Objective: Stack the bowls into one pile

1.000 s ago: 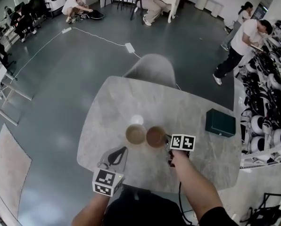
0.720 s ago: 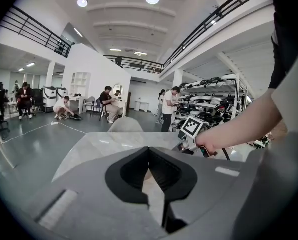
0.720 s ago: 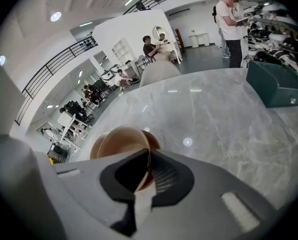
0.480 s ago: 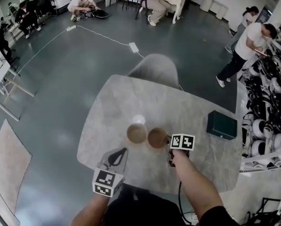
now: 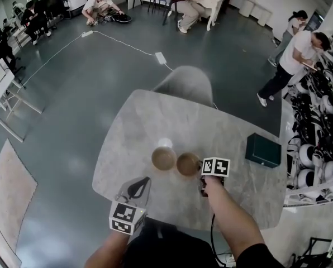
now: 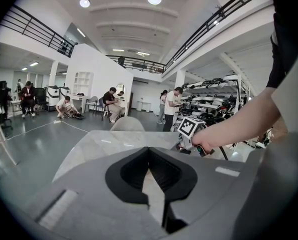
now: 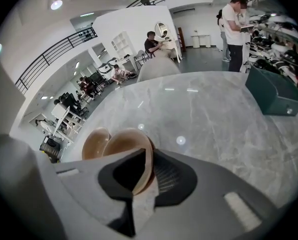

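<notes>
Reaching in from the lower right of the head view, the person's right arm [image 5: 233,222] points the right tongs [image 5: 200,178] down at the near rim of the right bowl [image 5: 187,164]. That brown bowl sits on the counter [image 5: 138,127], touching the left bowl [image 5: 163,158]. The left tongs [image 5: 137,187] hover nearer the body, and a green box [image 5: 262,149] lies well apart.

The left gripper view shows the left tongs [image 6: 149,150] pressed together, empty.

The right gripper view shows the right tongs [image 7: 145,156] opening with the right bowl's rim between them, a gap beside one pad.
</notes>
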A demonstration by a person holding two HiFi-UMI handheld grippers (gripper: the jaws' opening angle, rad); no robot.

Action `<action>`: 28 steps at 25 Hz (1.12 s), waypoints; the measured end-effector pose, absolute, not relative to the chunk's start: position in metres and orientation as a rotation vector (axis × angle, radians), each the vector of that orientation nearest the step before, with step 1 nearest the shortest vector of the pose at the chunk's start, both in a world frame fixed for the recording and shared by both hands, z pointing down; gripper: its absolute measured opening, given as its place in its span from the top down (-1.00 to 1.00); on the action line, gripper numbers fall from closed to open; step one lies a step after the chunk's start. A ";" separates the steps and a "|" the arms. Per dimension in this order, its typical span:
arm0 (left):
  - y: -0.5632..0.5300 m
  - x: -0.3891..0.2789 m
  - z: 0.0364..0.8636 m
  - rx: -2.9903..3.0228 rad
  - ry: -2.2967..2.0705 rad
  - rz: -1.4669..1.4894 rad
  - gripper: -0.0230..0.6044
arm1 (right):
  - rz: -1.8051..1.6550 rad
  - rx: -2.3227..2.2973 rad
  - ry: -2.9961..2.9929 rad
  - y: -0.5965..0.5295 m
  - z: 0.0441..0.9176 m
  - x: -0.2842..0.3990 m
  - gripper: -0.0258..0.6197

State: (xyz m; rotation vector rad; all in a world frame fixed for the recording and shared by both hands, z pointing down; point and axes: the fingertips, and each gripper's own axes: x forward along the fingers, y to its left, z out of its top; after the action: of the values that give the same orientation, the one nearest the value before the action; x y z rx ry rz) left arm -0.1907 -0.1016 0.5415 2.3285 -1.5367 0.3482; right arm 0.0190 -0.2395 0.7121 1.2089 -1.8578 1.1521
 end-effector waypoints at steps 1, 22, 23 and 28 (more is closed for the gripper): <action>-0.101 -0.191 0.541 2.329 -1.538 0.345 0.91 | 1.147 1.205 -1.858 -0.239 0.712 0.018 0.75; -0.102 -0.182 0.496 2.407 -1.540 0.330 0.91 | 1.034 1.296 -2.092 -0.227 0.625 0.033 0.66; -0.102 -0.182 0.493 2.411 -1.543 0.335 0.92 | 1.020 1.307 -2.122 -0.226 0.616 0.034 0.67; -0.106 -0.178 0.484 2.422 -1.558 0.363 0.92 | 0.930 1.330 -2.303 -0.214 0.571 0.032 0.91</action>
State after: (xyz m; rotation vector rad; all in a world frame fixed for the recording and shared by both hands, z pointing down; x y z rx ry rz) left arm -0.1778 -0.1060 0.4843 2.4221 -1.5582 0.3626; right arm 0.0322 -0.2141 0.5713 1.3298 -2.3030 0.9305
